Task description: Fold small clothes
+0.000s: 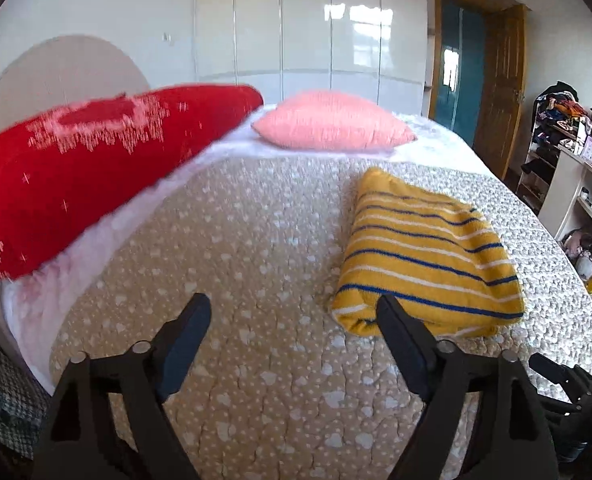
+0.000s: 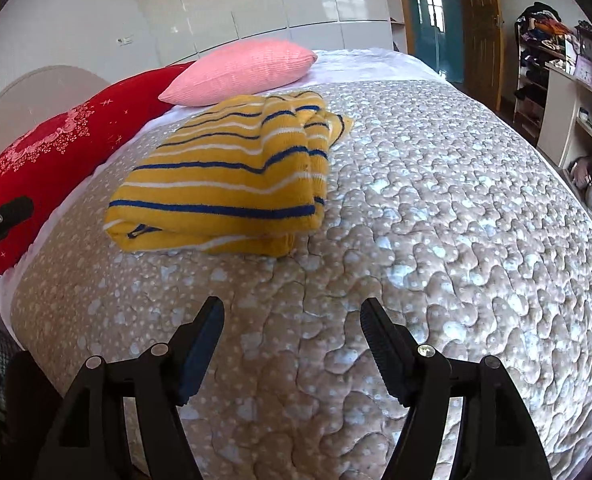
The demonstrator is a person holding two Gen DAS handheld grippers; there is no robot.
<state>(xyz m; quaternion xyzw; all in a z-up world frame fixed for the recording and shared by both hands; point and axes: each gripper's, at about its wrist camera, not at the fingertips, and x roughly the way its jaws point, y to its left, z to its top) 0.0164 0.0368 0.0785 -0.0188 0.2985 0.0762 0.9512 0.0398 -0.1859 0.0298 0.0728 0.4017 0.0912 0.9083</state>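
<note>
A yellow garment with blue and white stripes [image 1: 424, 252] lies folded into a thick rectangle on the beige quilted bedspread [image 1: 231, 248]. It also shows in the right wrist view [image 2: 227, 176], ahead and to the left. My left gripper [image 1: 293, 312] is open and empty, just left of the garment's near corner, above the bedspread. My right gripper [image 2: 291, 316] is open and empty over bare bedspread [image 2: 436, 200], nearer than the garment. The tip of the left gripper shows at the far left edge of the right wrist view [image 2: 3, 212].
A long red pillow [image 1: 87, 160] lies along the left side by the headboard. A pink pillow [image 1: 332, 120] sits at the far end. Shelves with clutter [image 1: 568, 152] and a wooden door [image 1: 500, 88] stand right of the bed. White wardrobes [image 1: 296, 24] line the far wall.
</note>
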